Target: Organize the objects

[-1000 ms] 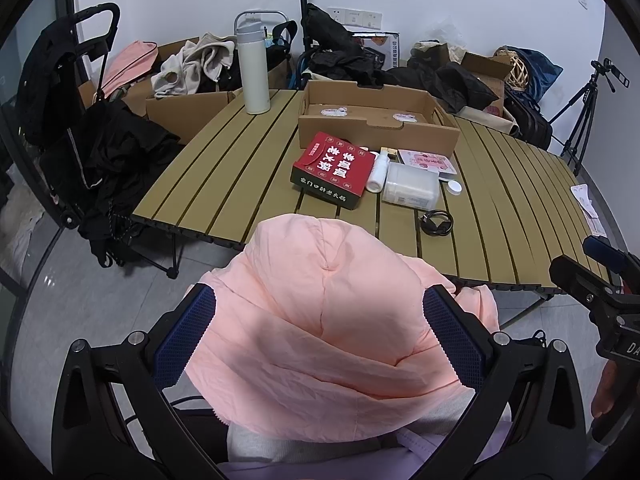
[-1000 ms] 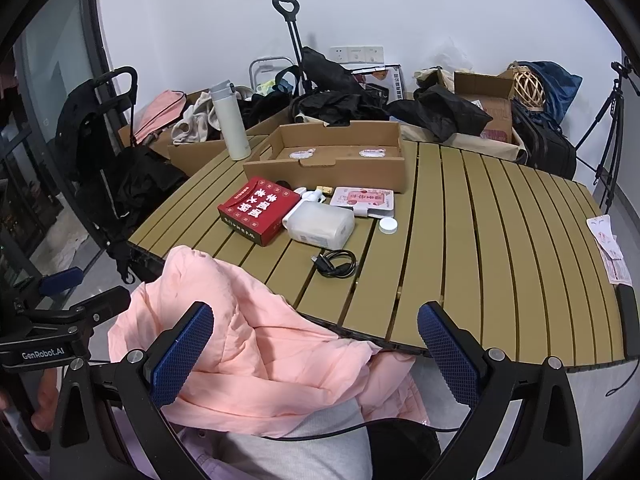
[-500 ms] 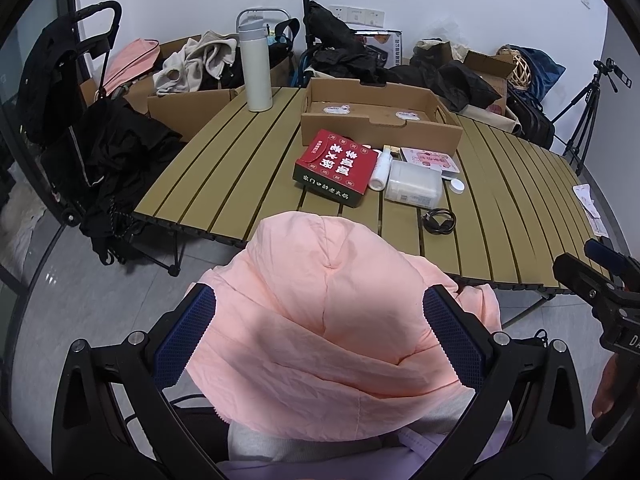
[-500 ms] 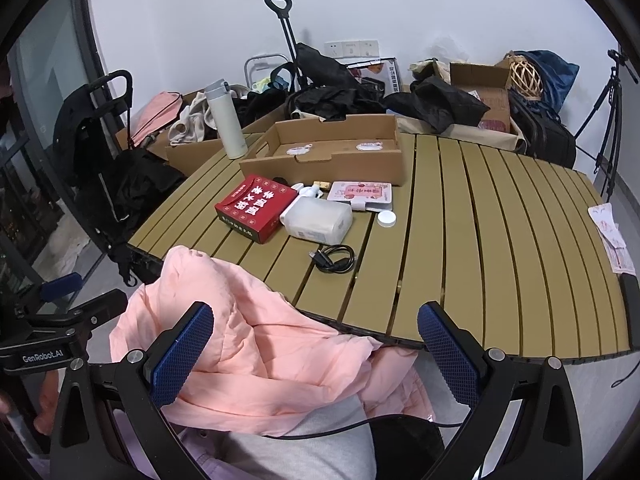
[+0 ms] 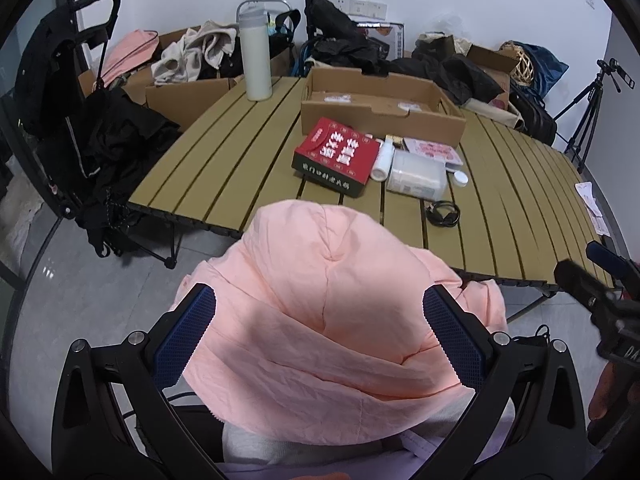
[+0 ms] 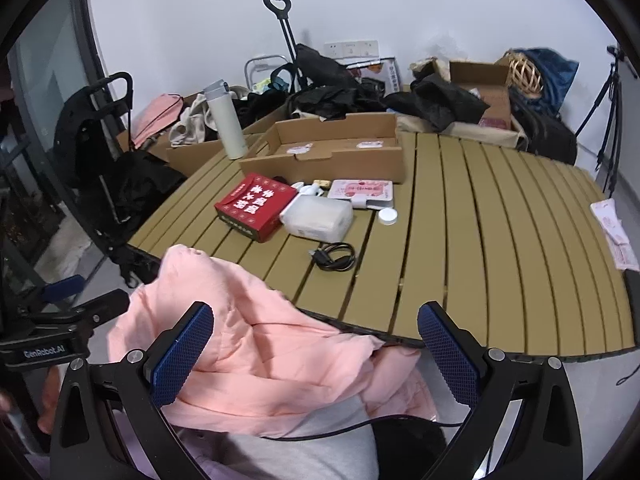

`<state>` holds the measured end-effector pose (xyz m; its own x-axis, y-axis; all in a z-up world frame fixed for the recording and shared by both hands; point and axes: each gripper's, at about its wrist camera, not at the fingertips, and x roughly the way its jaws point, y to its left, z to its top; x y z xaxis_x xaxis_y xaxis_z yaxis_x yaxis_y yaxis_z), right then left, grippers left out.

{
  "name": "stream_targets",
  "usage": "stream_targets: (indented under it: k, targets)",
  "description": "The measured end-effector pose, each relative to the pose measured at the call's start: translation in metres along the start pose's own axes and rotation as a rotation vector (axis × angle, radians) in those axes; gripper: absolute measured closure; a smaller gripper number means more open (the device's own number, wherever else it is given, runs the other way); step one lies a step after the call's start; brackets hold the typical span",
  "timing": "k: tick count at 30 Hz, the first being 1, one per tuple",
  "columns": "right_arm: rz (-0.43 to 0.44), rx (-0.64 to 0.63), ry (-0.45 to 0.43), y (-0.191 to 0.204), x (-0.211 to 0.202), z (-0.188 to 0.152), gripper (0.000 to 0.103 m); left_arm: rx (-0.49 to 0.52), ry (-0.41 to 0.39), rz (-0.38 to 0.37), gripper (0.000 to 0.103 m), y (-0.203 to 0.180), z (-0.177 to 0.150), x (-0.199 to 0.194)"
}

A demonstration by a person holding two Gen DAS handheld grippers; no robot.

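Note:
A slatted tan table (image 5: 224, 160) (image 6: 500, 240) holds an open cardboard tray (image 5: 380, 108) (image 6: 332, 152), a red box (image 5: 336, 156) (image 6: 256, 206), a clear plastic box (image 5: 418, 174) (image 6: 318, 218), a small white bottle (image 5: 381, 160), a pink packet (image 6: 362, 192), a white cap (image 6: 388, 216), a black cable (image 5: 442, 212) (image 6: 334, 256) and a white flask (image 5: 256, 60) (image 6: 226, 120). A pink jacket (image 5: 332, 312) (image 6: 248, 344) lies in front of the table's near edge. My left gripper (image 5: 320, 344) is open over the jacket. My right gripper (image 6: 316, 356) is open, also above it.
Black clothes, bags and cardboard boxes (image 6: 480, 80) pile up behind the table. A black trolley with dark clothing (image 5: 72, 120) stands at the left. A tripod (image 5: 588, 100) stands at the right. Papers (image 6: 612, 232) lie on the table's right edge.
Both views have drifted slightly back from the table. The grippers stay open and the jacket has not moved.

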<state>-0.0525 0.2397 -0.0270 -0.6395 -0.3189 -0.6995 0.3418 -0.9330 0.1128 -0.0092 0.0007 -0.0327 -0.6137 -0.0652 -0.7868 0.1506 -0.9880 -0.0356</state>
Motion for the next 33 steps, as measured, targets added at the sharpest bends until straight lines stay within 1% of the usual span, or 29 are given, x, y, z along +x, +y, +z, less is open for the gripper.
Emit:
stream_targets:
  k: [1, 3, 6, 7, 8, 11, 13, 14, 16, 17, 19, 20, 21, 22, 23, 24, 26, 27, 29, 30, 31, 33]
  targets:
    - [0.002, -0.012, 0.016, 0.001, 0.005, -0.002, 0.000, 0.000, 0.003, 0.000, 0.000, 0.000, 0.000, 0.005]
    - [0.020, -0.001, 0.042, -0.001, 0.015, -0.005, 0.004, 0.000, 0.015, 0.005, 0.000, -0.001, -0.001, 0.015]
    - [-0.006, -0.008, 0.091, -0.001, 0.035, -0.009, 0.006, -0.004, 0.047, -0.012, 0.000, -0.001, -0.001, 0.031]
    - [0.002, -0.019, 0.100, 0.001, 0.039, -0.010, 0.009, 0.004, 0.042, -0.022, 0.000, -0.001, -0.001, 0.034]
    - [0.013, -0.027, 0.107, 0.003, 0.042, -0.011, 0.015, 0.012, 0.032, -0.027, 0.000, -0.001, -0.001, 0.037]
    - [0.034, -0.042, 0.103, 0.007, 0.052, -0.009, 0.016, -0.009, 0.004, -0.038, 0.000, 0.004, 0.005, 0.046]
    - [0.045, -0.018, 0.098, 0.009, 0.062, -0.004, 0.016, -0.044, -0.040, -0.058, 0.000, 0.010, 0.010, 0.050]
    - [0.060, -0.001, 0.106, 0.010, 0.069, 0.000, 0.016, -0.048, -0.044, -0.068, 0.000, 0.013, 0.015, 0.054]
    - [0.124, 0.029, 0.158, 0.015, 0.088, 0.009, 0.016, 0.006, 0.019, -0.078, 0.000, 0.017, 0.033, 0.069]
    - [0.145, 0.036, 0.181, 0.018, 0.098, 0.014, 0.016, 0.025, 0.035, -0.065, 0.000, 0.021, 0.042, 0.076]
    - [0.221, 0.080, 0.211, 0.021, 0.123, 0.027, 0.016, 0.042, 0.007, -0.039, 0.000, 0.031, 0.063, 0.085]
    - [0.257, 0.101, 0.220, 0.024, 0.134, 0.034, 0.023, 0.047, -0.020, -0.045, 0.000, 0.039, 0.077, 0.093]
    - [0.287, 0.125, 0.234, 0.026, 0.149, 0.042, 0.032, 0.052, -0.035, -0.068, 0.000, 0.045, 0.089, 0.101]
    - [0.298, 0.143, 0.249, 0.029, 0.164, 0.050, 0.037, 0.051, -0.034, -0.111, 0.000, 0.053, 0.104, 0.116]
    - [0.308, 0.156, 0.256, 0.031, 0.178, 0.057, 0.045, 0.043, -0.021, -0.141, 0.003, 0.057, 0.114, 0.129]
    - [0.318, 0.174, 0.261, 0.034, 0.194, 0.064, 0.048, 0.029, 0.004, -0.182, 0.005, 0.062, 0.127, 0.146]
    - [0.324, 0.199, 0.276, 0.040, 0.219, 0.077, 0.052, 0.035, 0.020, -0.246, 0.018, 0.062, 0.140, 0.168]
    - [0.323, 0.208, 0.278, 0.043, 0.230, 0.083, 0.052, 0.045, 0.023, -0.260, 0.020, 0.061, 0.144, 0.178]
    - [0.295, 0.221, 0.273, 0.046, 0.248, 0.091, 0.052, 0.078, 0.055, -0.274, 0.031, 0.053, 0.150, 0.199]
    - [0.280, 0.225, 0.276, 0.047, 0.253, 0.092, 0.053, 0.095, 0.076, -0.292, 0.031, 0.048, 0.150, 0.210]
    - [0.270, 0.231, 0.289, 0.048, 0.260, 0.094, 0.053, 0.096, 0.088, -0.302, 0.034, 0.048, 0.149, 0.216]
    - [0.260, 0.237, 0.305, 0.049, 0.270, 0.093, 0.053, 0.047, 0.134, -0.354, 0.038, 0.051, 0.146, 0.232]
